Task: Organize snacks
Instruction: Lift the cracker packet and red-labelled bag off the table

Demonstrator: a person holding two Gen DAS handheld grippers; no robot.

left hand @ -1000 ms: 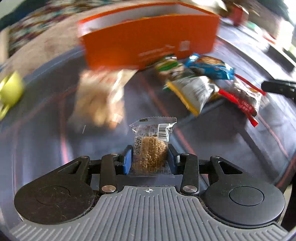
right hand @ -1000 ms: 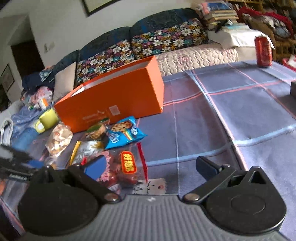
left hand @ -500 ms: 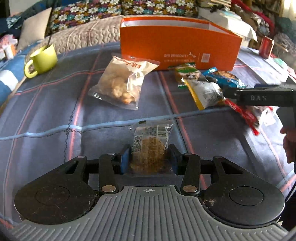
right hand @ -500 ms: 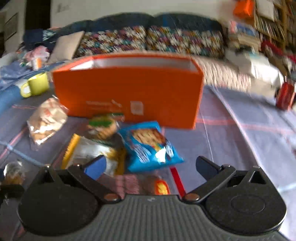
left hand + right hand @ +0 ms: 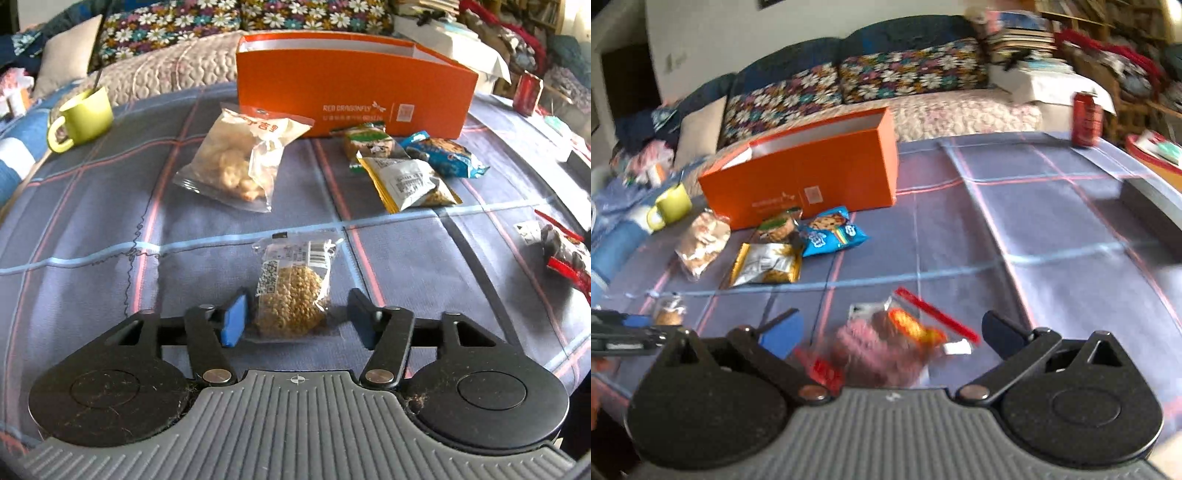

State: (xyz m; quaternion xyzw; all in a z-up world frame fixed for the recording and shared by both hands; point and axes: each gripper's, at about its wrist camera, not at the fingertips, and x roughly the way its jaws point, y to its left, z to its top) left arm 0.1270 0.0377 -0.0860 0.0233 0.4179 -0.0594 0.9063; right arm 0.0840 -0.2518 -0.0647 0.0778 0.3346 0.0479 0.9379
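Your left gripper (image 5: 295, 314) is opening; the grain-cake packet (image 5: 291, 291) lies between its pads, released onto the cloth. Orange box (image 5: 354, 99) stands open beyond; its contents are hidden. Your right gripper (image 5: 890, 332) gapes wide over the red-striped packet (image 5: 897, 336), likely next.

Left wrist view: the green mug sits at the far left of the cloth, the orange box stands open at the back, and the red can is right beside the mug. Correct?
Not quite. In the left wrist view the red can stands at the far right, across the cloth from the mug. The orange box lies between them, open-topped at the back.
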